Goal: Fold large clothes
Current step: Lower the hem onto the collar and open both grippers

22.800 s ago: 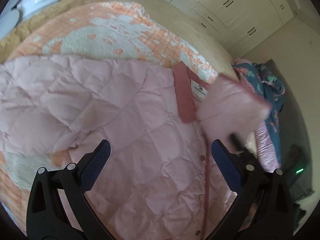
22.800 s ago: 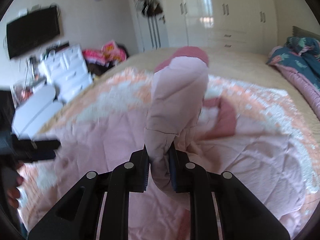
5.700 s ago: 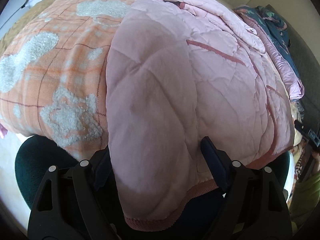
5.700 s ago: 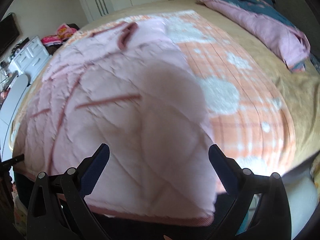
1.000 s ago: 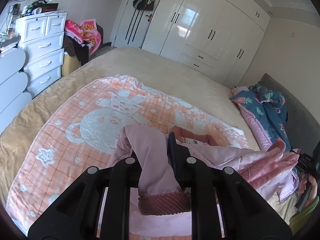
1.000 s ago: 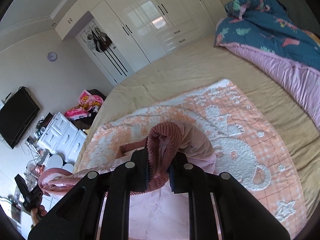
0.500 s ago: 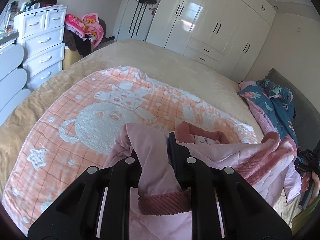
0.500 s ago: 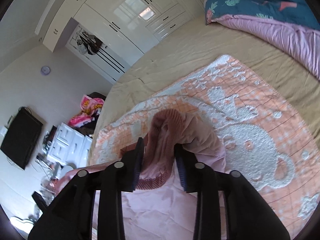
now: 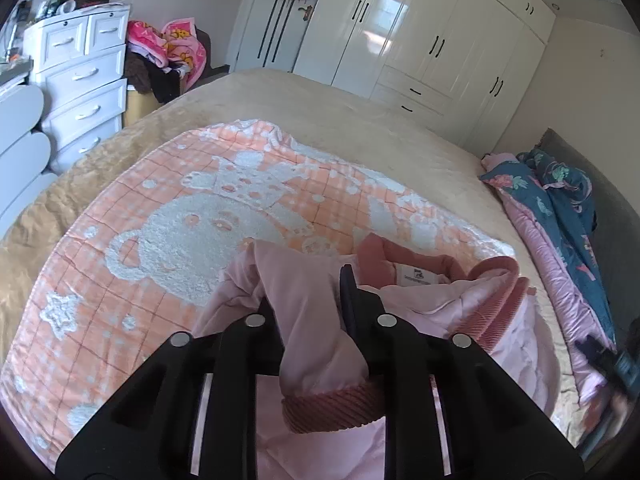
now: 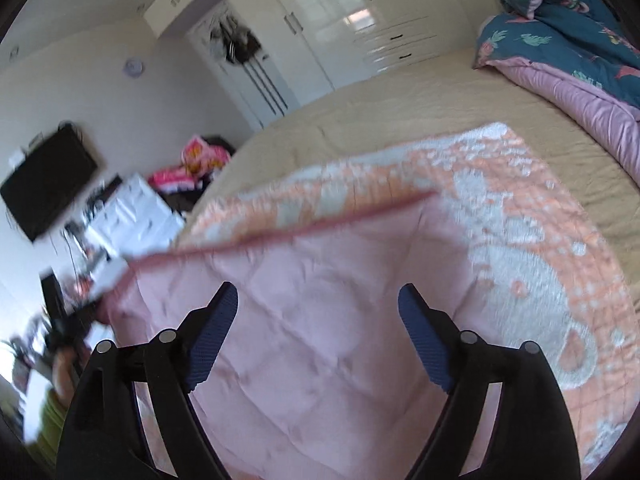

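right claw (image 10: 318, 334) now off jacket (image 10: 320, 300)

1. The jacket (image 9: 436, 312) lies on the blanket (image 9: 160, 216), lower centre of the left wrist view.
2. The blanket lies on the bed (image 9: 320, 108).
3. The drawers (image 9: 76, 80) stand upper left, the wardrobe (image 9: 420, 32) behind the bed, the quilt (image 9: 560, 208) at right.

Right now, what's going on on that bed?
A person with a gripper in each hand is folding a pink quilted jacket on the orange bear blanket spread over the bed. The left gripper has a fold of the jacket's ribbed hem between its fingers, though its jaws are beginning to open. The right gripper is opening wide with nothing clamped; the jacket lies beneath it. The bottom half appears to be folded up toward the collar.
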A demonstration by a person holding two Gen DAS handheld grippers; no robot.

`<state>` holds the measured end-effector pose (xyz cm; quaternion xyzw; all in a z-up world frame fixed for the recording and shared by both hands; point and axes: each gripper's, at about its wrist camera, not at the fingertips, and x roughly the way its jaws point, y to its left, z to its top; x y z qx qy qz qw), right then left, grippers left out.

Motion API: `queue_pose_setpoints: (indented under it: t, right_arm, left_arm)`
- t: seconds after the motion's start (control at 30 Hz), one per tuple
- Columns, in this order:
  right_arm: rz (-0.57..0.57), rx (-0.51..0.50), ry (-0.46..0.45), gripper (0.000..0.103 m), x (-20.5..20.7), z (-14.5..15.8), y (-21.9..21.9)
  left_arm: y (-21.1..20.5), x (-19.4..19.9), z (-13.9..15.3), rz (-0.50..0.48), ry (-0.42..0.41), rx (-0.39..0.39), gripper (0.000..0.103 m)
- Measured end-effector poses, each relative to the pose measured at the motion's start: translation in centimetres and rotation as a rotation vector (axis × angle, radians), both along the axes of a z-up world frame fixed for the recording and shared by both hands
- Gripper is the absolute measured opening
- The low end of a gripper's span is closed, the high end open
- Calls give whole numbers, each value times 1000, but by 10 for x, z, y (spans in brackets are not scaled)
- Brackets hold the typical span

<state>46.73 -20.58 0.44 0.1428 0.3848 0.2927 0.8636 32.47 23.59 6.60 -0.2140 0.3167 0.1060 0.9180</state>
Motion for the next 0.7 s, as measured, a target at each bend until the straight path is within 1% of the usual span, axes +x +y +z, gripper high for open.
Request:
queue_pose_setpoints:
  t: [0.07, 0.17, 0.2, 0.33, 0.37, 0.4, 0.43, 0.47, 0.5, 0.6, 0.67, 0.7]
  right_arm:
    - [14, -17, 14, 82, -12, -16, 7]
    - [21, -34, 46, 82, -24, -33, 15]
    - [26, -26, 58, 82, -27, -38, 16]
    - [27, -8, 71, 86, -43, -44, 18]
    - [30, -4, 72, 86, -47, -45, 18]
    - [32, -3, 71, 86, -52, -44, 18]
    - [32, -3, 69, 86, -54, -43, 18]
    - [34, 2, 64, 86, -59, -41, 17]
    - [35, 6, 60, 86, -61, -38, 16]
    - [26, 24, 37, 87, -76, -27, 12]
    - [15, 42, 23, 90, -85, -21, 8]
    - [11, 54, 23, 90, -91, -18, 7]
  left_arm:
    - [0, -2, 2, -10, -22, -13, 23]
    - [-4, -5, 6, -18, -21, -1, 28]
    - [-6, -7, 7, -24, -24, -3, 33]
    - [-11, -16, 16, -45, -40, -6, 44]
    - [-13, -18, 19, -55, -51, -10, 56]
    - [-14, -21, 21, -59, -57, -12, 64]
    - [-16, -23, 24, -59, -64, -6, 69]
    - [-18, -27, 28, -53, -73, 11, 75]
    - [-21, -30, 34, -54, -87, 36, 77]
    - [-29, -40, 50, -69, -109, 71, 80]
    - [-32, -46, 57, -70, -120, 86, 82]
    - [-34, -50, 61, -72, -126, 87, 85]
